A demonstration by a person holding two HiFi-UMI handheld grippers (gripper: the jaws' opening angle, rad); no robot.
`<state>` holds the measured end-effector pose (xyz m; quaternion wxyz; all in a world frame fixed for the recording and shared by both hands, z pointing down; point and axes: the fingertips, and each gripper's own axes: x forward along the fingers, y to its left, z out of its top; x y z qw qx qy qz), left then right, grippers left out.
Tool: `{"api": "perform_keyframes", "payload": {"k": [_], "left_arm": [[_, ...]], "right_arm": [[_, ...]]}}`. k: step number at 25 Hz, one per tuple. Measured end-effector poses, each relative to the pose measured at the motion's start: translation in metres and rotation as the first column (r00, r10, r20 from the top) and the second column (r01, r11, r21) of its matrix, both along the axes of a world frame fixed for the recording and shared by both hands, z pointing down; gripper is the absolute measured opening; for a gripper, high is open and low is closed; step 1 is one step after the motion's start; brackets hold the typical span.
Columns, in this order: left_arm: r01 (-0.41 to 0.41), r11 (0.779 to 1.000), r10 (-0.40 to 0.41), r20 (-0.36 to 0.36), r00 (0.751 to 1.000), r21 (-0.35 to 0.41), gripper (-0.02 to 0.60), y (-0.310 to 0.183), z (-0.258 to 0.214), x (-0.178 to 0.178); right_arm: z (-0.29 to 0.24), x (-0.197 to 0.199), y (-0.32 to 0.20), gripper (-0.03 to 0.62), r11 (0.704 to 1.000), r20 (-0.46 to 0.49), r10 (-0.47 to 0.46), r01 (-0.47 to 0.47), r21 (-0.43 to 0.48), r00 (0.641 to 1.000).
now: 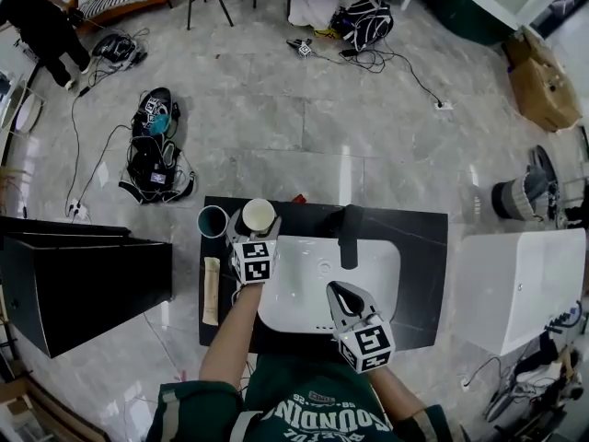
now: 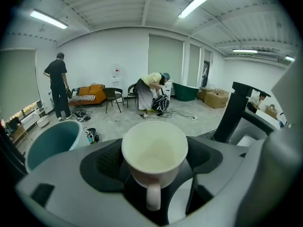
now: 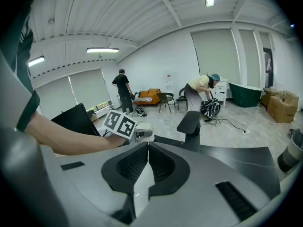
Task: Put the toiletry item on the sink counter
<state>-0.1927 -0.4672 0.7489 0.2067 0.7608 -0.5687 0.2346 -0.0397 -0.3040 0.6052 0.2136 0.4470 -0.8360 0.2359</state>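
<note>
One mug point(image 2: 154, 148) — in left gripper point(image 2: 155, 168)

The only readable print is on the person's dark green shirt point(image 1: 308, 417), just off the near edge of the table: large white block letters of which "OUNDIN" can be made out, the first letter unclear. The smaller line above them is too small to read. The cube on the left gripper point(image 1: 258, 219) and the cube on the right gripper point(image 1: 337, 289) carry black-and-white square code markers, 1 per visible face, with no letters or numbers.
</note>
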Motion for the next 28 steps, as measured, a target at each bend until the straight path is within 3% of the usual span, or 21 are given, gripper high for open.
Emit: {"api": "perform_keyframes", "payload": {"k": [18, 26, 28], "left_arm": [[-0.043, 0.999, 0.043, 0.089, 0.995, -0.003, 0.414, 0.018, -0.006, 0.003], [-0.047, 0.998, 0.045, 0.053, 0.998, 0.038, 0.412, 0.057, -0.042, 0.008], [-0.069, 0.996, 0.066, 0.043, 0.997, 0.054, 0.377, 0.071, -0.056, 0.014]], "right_arm": [[-0.013, -0.003, 0.003, 0.043, 1.000, 0.011, -0.004, 0.004, 0.026, 1.000], [-0.031, -0.006, 0.007, 0.043, 0.995, 0.031, -0.026, 0.023, 0.096, 0.999], [-0.040, -0.009, 0.011, 0.043, 0.993, 0.069, -0.045, 0.037, 0.116, 0.997]]}}
